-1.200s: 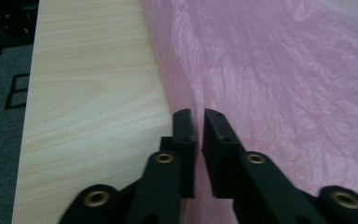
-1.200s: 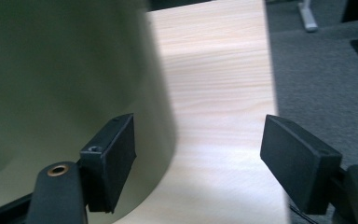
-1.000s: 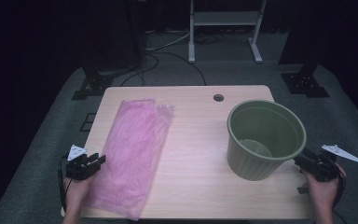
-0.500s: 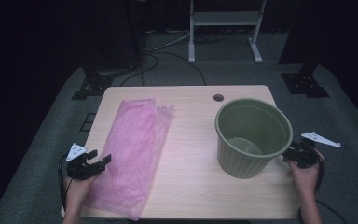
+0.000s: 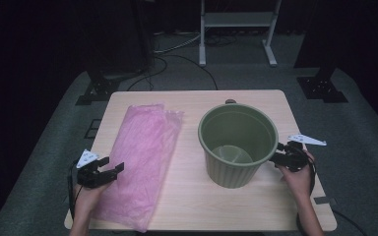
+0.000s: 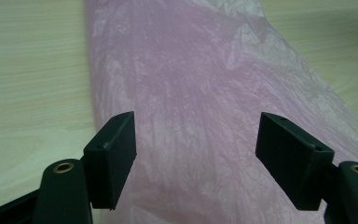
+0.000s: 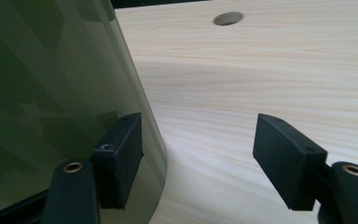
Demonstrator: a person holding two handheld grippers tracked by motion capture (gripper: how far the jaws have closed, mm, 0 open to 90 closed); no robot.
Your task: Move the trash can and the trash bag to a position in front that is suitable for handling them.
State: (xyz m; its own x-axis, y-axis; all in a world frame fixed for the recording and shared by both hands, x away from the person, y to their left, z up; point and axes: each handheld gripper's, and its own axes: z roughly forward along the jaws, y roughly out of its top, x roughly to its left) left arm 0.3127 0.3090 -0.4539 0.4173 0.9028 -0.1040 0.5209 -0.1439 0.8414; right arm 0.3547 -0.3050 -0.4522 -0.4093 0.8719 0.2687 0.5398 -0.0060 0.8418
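Left tongs (image 5: 112, 169): jaws spread wide and holding nothing, having just been opening; the pink bag lies under and between them, with the pads clear of it.
Pink bag (image 5: 140, 162): flat on the table, running from the near edge beside the left tongs away toward the far side; its right edge lies well short of the bucket.
Right tongs (image 5: 275, 156): jaws apart and gripping nothing; one pad (image 7: 121, 156) sits against the bucket's outer wall, the other over bare wood.
Bucket (image 5: 238, 147): green, upright, just left of the right tongs, near the table's middle.
Table (image 5: 275, 105): bare wood between bag and bucket and beyond the right tongs, up to a round hole (image 7: 228, 17) near the far edge.
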